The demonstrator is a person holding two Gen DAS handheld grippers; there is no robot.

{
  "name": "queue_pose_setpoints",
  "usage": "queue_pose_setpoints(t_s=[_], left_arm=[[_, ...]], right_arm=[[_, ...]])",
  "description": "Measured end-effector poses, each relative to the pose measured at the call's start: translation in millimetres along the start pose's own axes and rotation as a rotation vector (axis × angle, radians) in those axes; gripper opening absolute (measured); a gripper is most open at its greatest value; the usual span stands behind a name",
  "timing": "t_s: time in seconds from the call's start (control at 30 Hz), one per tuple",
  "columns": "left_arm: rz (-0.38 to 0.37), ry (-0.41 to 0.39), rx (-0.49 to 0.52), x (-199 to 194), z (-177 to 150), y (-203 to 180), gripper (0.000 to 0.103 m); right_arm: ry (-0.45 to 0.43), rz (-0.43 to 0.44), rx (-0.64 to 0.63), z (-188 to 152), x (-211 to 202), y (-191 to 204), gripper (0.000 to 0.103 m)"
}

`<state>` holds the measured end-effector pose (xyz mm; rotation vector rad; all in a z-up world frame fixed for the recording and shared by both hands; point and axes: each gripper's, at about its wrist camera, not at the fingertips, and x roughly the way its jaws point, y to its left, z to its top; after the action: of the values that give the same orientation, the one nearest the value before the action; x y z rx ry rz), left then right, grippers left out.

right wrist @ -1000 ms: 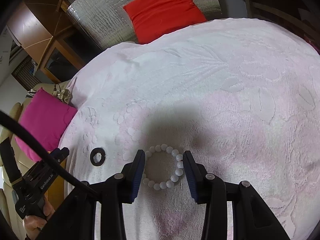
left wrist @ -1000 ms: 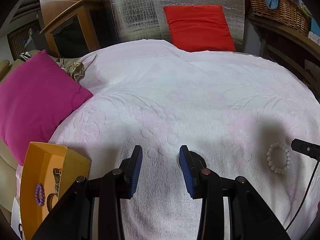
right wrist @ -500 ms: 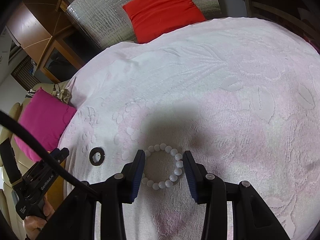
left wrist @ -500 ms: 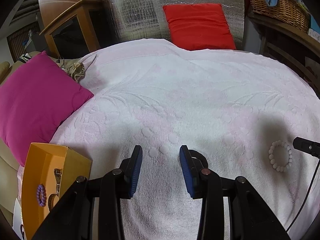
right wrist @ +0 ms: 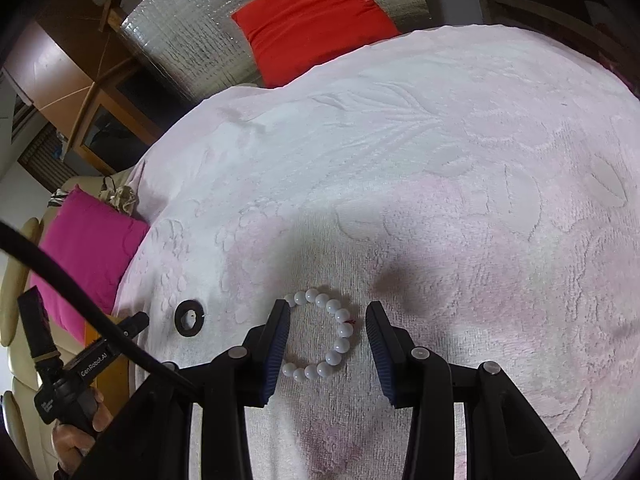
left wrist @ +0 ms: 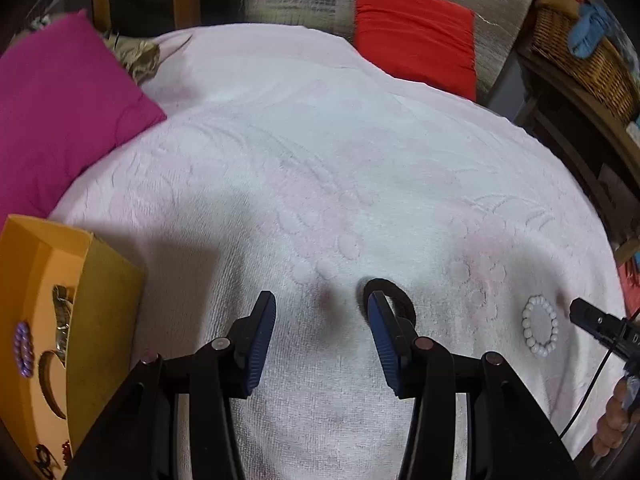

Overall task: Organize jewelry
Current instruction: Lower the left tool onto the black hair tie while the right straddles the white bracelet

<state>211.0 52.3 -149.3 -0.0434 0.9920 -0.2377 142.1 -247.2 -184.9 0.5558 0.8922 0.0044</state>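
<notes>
Sorting jewelry on a pink towel.
The left gripper has just been opening, nothing inside, beside a black ring. The right gripper hangs open around white beads.

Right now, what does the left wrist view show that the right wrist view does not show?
Only the left wrist view shows inside the yellow box, where a purple bead bracelet lies, and a wicker basket.
Only the right wrist view shows the white bead bracelet between the open jaws of the right gripper, and a small red thread on it.
Both views show the white bracelet, the dark ring, the pink towel, and the red cushion.
</notes>
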Motion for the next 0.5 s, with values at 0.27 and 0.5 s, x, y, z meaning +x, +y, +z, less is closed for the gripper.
queue_pose_setpoints(t_s=[0.27,0.5], left_arm=[[-0.006,0.020,0.013,9.5,-2.9,-4.0,0.049],[0.015,0.040,0.050,21.6,-5.1,-20.1,0.049]], right_arm=[[0.019,-0.022,-0.003,-1.6,6.8,0.3,0.043],[0.034,-0.036,-0.006,-3.3,13.8,-1.0,0.043]])
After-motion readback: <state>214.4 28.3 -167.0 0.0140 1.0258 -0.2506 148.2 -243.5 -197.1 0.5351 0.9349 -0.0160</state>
